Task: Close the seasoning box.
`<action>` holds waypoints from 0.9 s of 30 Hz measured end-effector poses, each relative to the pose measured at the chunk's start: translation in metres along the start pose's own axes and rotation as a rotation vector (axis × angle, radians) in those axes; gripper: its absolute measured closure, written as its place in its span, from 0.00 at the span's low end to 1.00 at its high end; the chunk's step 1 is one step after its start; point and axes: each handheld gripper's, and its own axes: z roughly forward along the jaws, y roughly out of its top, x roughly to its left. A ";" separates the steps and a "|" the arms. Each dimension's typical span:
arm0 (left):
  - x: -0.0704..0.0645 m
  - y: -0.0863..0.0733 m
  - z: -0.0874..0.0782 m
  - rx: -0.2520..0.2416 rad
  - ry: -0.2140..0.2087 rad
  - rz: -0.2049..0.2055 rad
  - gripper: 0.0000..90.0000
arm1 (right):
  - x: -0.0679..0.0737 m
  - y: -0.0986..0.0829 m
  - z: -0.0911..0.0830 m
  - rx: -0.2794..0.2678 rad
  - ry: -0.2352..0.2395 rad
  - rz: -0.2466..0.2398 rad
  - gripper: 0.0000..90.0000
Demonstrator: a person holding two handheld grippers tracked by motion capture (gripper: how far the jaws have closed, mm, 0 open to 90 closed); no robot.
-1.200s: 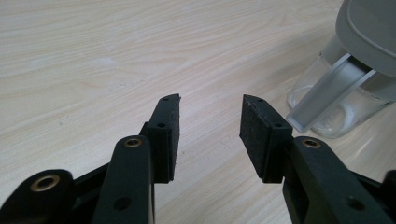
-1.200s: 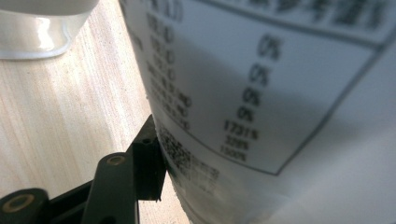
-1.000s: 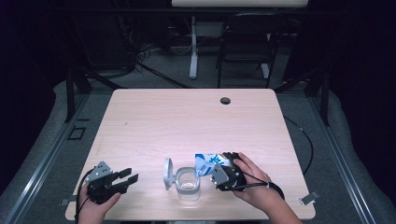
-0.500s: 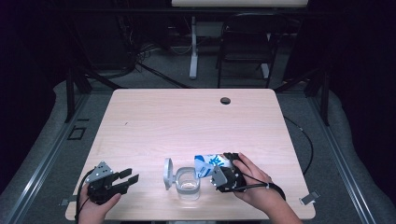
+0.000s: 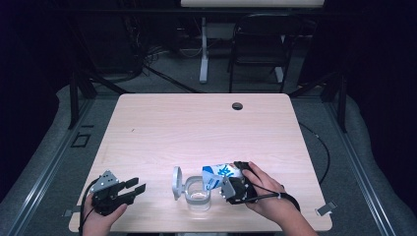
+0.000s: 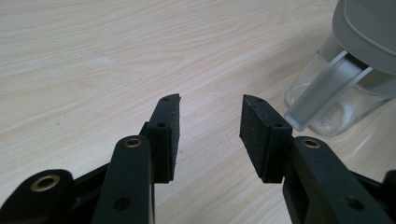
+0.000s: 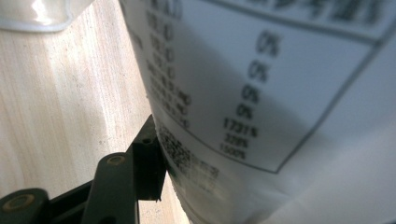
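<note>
A: At the bottom edge of the high view, the right tool [image 5: 227, 184] pinches a white and blue carton [image 5: 220, 174], tipped over toward the clear jar [image 5: 197, 192] just left of it. Why held that way?

B: My guess is pouring. The carton's upper end leans over the jar's open mouth, so whatever comes out should drop inside. The right tool's own view has 1 black jaw pressed against the printed panel of the carton [image 7: 261, 93]; the other jaw is hidden behind it.

A: And the jar's grey lid [image 5: 175, 182]?

B: It stands swung open on the jar's left side, probably to keep the mouth free.

A: The left tool [image 5: 134, 189]?

B: Lower left of the frame, jaws spread, holding nothing, resting low near the surface [image 5: 196, 128]. Its own view has the jar [image 6: 336, 93] at upper right, near but apart. I'd judge it waits there, ready to steady the jar.

A: Farther up?

B: Bare wood, then 1 dark round hole [image 5: 237, 105] near the far edge.
</note>
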 end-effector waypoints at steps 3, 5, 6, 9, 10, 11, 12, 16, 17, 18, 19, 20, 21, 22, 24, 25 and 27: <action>0.000 0.000 0.000 -0.003 -0.001 -0.001 0.65 | 0.003 0.000 0.002 0.001 0.000 -0.010 0.50; 0.001 0.000 0.000 0.004 -0.002 -0.001 0.65 | 0.004 0.001 0.003 0.006 -0.004 -0.028 0.50; 0.001 0.000 0.000 0.004 -0.002 0.000 0.65 | 0.005 0.001 0.004 0.006 -0.005 -0.032 0.50; 0.001 0.000 0.000 0.008 0.000 0.000 0.65 | 0.006 0.002 0.005 0.006 -0.010 -0.045 0.50; 0.001 0.000 0.000 0.009 0.000 -0.001 0.65 | 0.007 0.003 0.005 0.015 -0.013 -0.048 0.50; 0.001 0.000 0.000 0.003 -0.001 -0.001 0.65 | 0.007 0.003 0.006 0.012 -0.016 -0.050 0.50; 0.001 0.000 0.000 0.003 -0.001 -0.001 0.65 | 0.007 0.004 0.007 0.014 -0.017 -0.052 0.50; 0.001 -0.001 0.000 -0.003 0.002 -0.004 0.65 | 0.009 0.006 0.009 0.043 -0.031 -0.069 0.50; 0.002 -0.001 0.000 -0.001 0.002 -0.004 0.65 | 0.010 0.006 0.010 0.039 -0.036 -0.071 0.50; 0.001 -0.001 0.000 -0.001 0.003 -0.006 0.65 | 0.010 0.006 0.011 0.048 -0.038 -0.080 0.50; 0.002 -0.001 0.000 -0.001 0.001 -0.006 0.65 | 0.011 0.006 0.012 0.051 -0.041 -0.085 0.50; 0.002 -0.001 0.000 -0.002 0.002 -0.006 0.65 | 0.011 0.006 0.012 0.057 -0.043 -0.087 0.50; 0.003 -0.001 0.000 0.002 0.001 -0.004 0.65 | 0.011 0.007 0.012 0.059 -0.044 -0.090 0.50; 0.003 -0.001 0.000 0.001 0.000 -0.005 0.65 | 0.012 0.007 0.013 0.057 -0.046 -0.095 0.50; 0.003 -0.001 0.000 0.002 0.003 -0.006 0.65 | 0.012 0.007 0.013 0.058 -0.046 -0.097 0.51; 0.003 -0.001 0.000 0.002 0.002 -0.006 0.65 | 0.012 0.007 0.013 0.057 -0.046 -0.097 0.51; 0.003 -0.001 0.000 0.002 0.003 -0.005 0.65 | 0.012 0.008 0.014 0.058 -0.051 -0.110 0.51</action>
